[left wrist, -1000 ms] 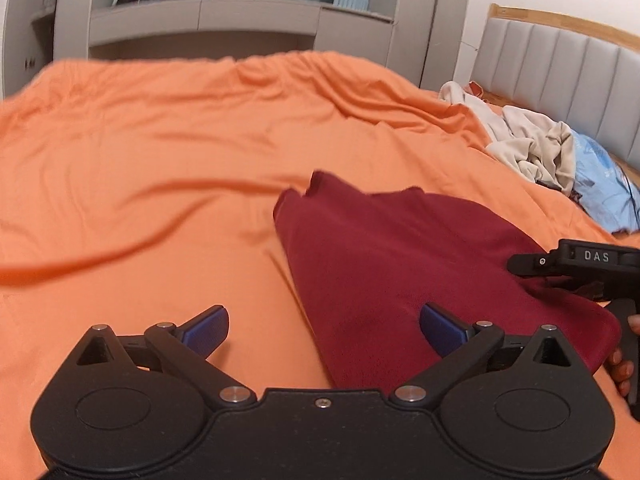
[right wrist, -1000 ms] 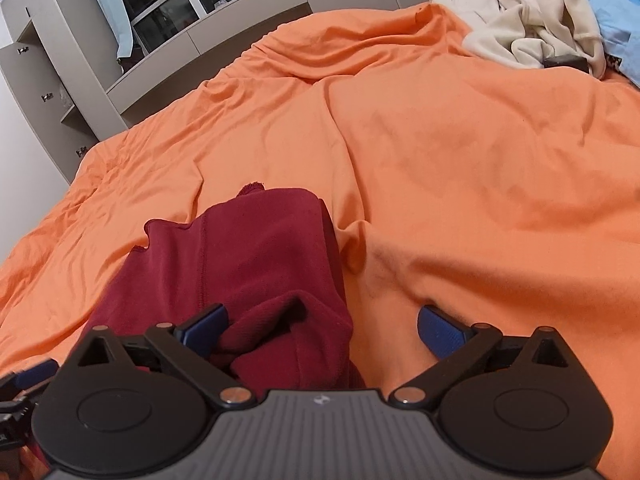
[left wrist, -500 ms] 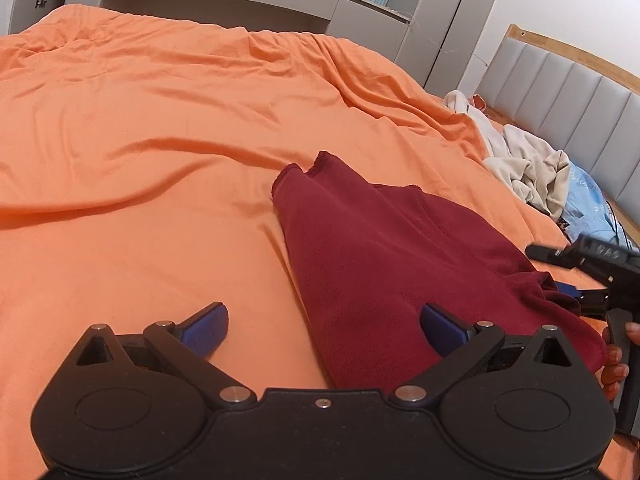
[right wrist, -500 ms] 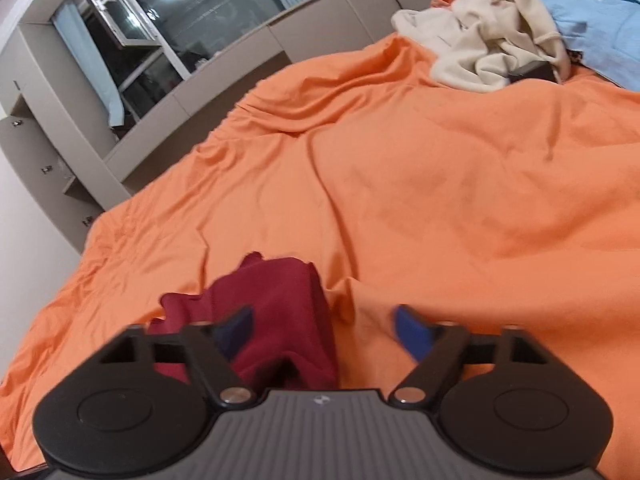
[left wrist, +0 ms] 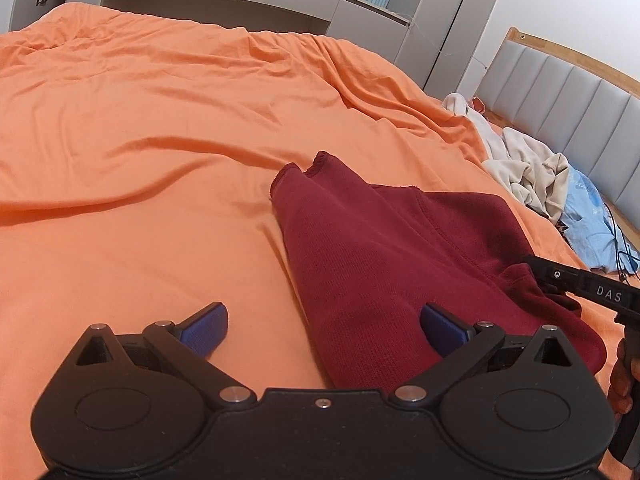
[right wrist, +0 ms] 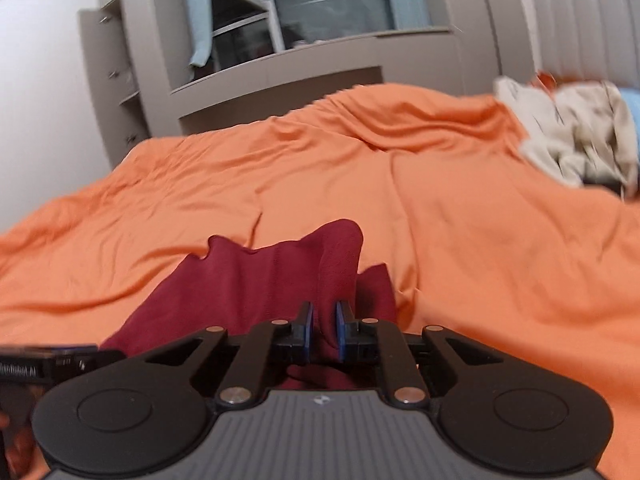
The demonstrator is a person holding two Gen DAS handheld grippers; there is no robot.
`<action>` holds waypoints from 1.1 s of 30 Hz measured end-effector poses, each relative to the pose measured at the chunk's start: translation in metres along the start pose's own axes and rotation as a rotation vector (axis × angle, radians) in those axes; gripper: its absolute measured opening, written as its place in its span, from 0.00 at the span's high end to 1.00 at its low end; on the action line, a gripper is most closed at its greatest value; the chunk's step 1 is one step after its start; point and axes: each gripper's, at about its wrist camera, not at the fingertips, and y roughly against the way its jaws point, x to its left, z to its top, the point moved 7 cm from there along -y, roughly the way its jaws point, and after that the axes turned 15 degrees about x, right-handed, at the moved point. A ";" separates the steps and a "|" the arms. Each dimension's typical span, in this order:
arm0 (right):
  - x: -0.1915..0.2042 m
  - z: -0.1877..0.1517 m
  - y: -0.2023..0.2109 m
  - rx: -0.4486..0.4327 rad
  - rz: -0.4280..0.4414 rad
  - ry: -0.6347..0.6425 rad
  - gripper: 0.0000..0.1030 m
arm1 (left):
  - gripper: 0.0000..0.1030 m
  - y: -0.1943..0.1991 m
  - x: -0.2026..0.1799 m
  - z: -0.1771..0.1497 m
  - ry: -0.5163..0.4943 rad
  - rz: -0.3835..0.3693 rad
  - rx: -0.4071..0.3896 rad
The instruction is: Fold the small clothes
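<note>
Bed w/ orange sheet (left wrist: 160, 128) fills most of both views; in the right wrist view it sits lower in frame than 0.5 s ago, more wardrobe (right wrist: 304, 40) and window showing above, picture blurred. Maroon garment (left wrist: 384, 256) lies centre-right of the left wrist view, partly folded, cuffed end pointing to mid-frame; much the same spot as 0.5 s ago. Pile of beige and blue clothes (left wrist: 536, 176) at right edge, by the grey headboard (left wrist: 560, 92). Left tool (left wrist: 324, 322): blue pads spread wide, nothing between, right pad over the garment's edge, as before. Right tool (right wrist: 323, 330): was spread 0.5 s ago, now pressed together, pinching a raised fold of the maroon garment at lower centre.
</note>
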 end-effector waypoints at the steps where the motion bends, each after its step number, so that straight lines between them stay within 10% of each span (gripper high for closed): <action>1: 0.001 0.000 0.000 0.003 -0.001 0.001 0.86 | 0.00 0.000 0.000 0.000 0.000 0.000 0.000; 7: -0.039 0.001 -0.012 0.072 0.042 -0.206 0.83 | 0.00 0.000 0.000 0.000 0.000 0.000 0.000; 12: -0.081 -0.006 -0.028 0.157 0.105 -0.387 0.62 | 0.00 0.000 0.000 0.000 -0.004 0.004 -0.001; 25: -0.078 -0.009 -0.050 0.187 0.175 -0.406 0.49 | 0.00 -0.001 -0.005 0.000 -0.004 0.007 -0.005; 33: -0.049 -0.007 -0.040 0.118 0.090 -0.242 0.75 | 0.00 -0.002 -0.004 0.000 -0.001 0.006 -0.006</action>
